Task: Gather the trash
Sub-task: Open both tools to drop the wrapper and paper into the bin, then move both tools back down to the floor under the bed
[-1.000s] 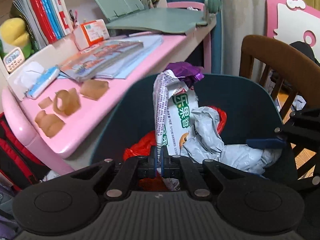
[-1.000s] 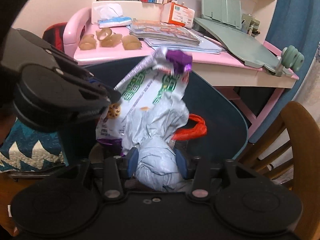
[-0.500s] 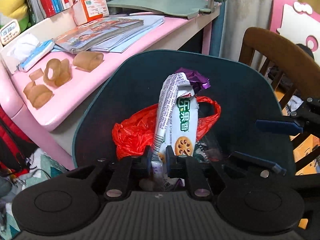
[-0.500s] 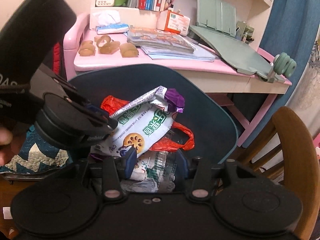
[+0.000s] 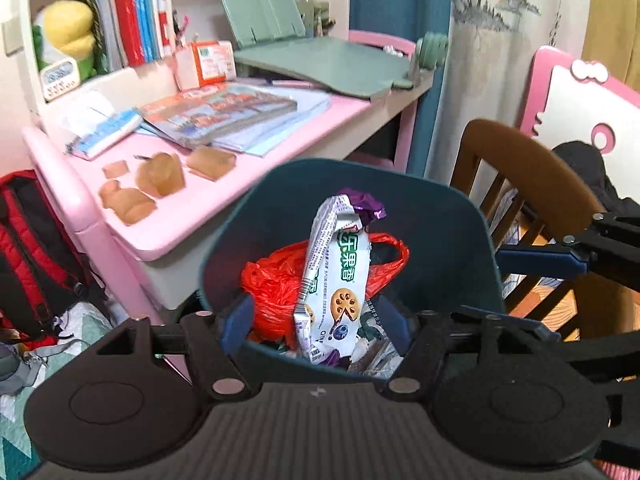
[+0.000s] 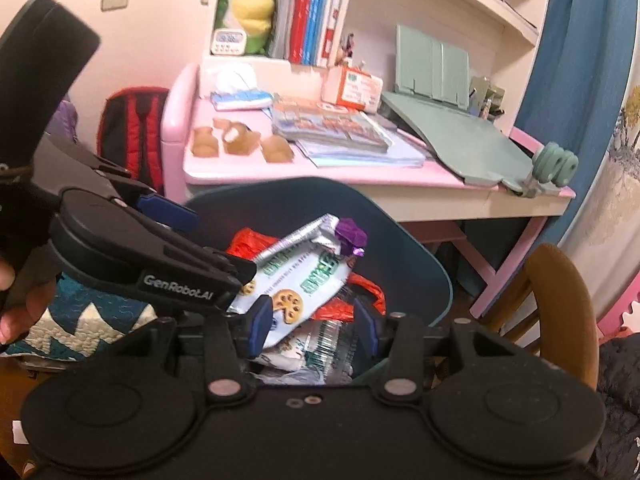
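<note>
A dark teal bin (image 5: 440,216) (image 6: 416,248) holds a white snack wrapper with green letters (image 5: 340,280) (image 6: 304,280), a red plastic bag (image 5: 272,284) (image 6: 360,284) and a purple wrapper (image 5: 366,204) (image 6: 351,236). My left gripper (image 5: 316,324) (image 6: 208,240) hovers at the bin's near rim, its jaws opening. The snack wrapper stands between its fingers, and the pads are clear of it. My right gripper (image 6: 313,322) (image 5: 516,290) is open over the bin's other side with nothing gripped. Clear bottle plastic (image 6: 332,344) lies below it.
A pink desk (image 5: 168,232) (image 6: 360,176) behind the bin carries books, brown tape pieces (image 5: 160,176), tissues and a green book stand (image 6: 460,136). A wooden chair (image 5: 532,168) (image 6: 560,296) stands to the right. A red backpack (image 5: 28,240) and a quilt (image 6: 92,316) are left.
The left gripper let go of the snack wrapper, spread its jaws and drew back upward. The right gripper dropped a grey bag into the bin, then also pulled back and up.
</note>
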{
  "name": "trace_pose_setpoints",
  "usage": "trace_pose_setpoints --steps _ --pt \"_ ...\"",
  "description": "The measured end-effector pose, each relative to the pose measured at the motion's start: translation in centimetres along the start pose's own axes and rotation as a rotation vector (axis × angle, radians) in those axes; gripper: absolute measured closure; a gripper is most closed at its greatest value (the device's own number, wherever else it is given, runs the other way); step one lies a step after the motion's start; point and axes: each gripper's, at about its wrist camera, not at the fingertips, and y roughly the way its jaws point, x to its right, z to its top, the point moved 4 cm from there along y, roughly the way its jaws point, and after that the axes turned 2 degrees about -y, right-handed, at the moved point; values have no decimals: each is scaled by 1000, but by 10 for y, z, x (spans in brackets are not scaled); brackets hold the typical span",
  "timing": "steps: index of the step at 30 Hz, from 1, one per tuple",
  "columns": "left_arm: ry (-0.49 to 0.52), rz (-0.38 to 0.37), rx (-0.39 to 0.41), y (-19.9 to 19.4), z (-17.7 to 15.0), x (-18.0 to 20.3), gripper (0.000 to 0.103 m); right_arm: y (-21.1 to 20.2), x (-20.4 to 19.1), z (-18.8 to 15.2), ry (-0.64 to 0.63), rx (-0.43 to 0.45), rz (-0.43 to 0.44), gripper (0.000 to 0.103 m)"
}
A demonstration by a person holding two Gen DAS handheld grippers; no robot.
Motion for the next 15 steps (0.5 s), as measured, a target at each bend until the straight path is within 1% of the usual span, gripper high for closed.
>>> trace_pose_setpoints --steps 4,7,9,11,15 --pt "-9 22 46 -34 -6 -9 32 -21 -12 8 -6 44 39 58" --pt "-32 42 76 -59 -14 -22 32 -36 -26 14 -8 80 83 58" --pt "-47 62 99 -78 -21 -33 30 -44 -38 18 -9 102 120 58" --pt "-64 87 119 -96 -29 -46 25 -50 -51 22 -6 122 168 58" --pt "-111 125 159 -132 -49 -75 24 -62 -82 30 -2 163 289 57"
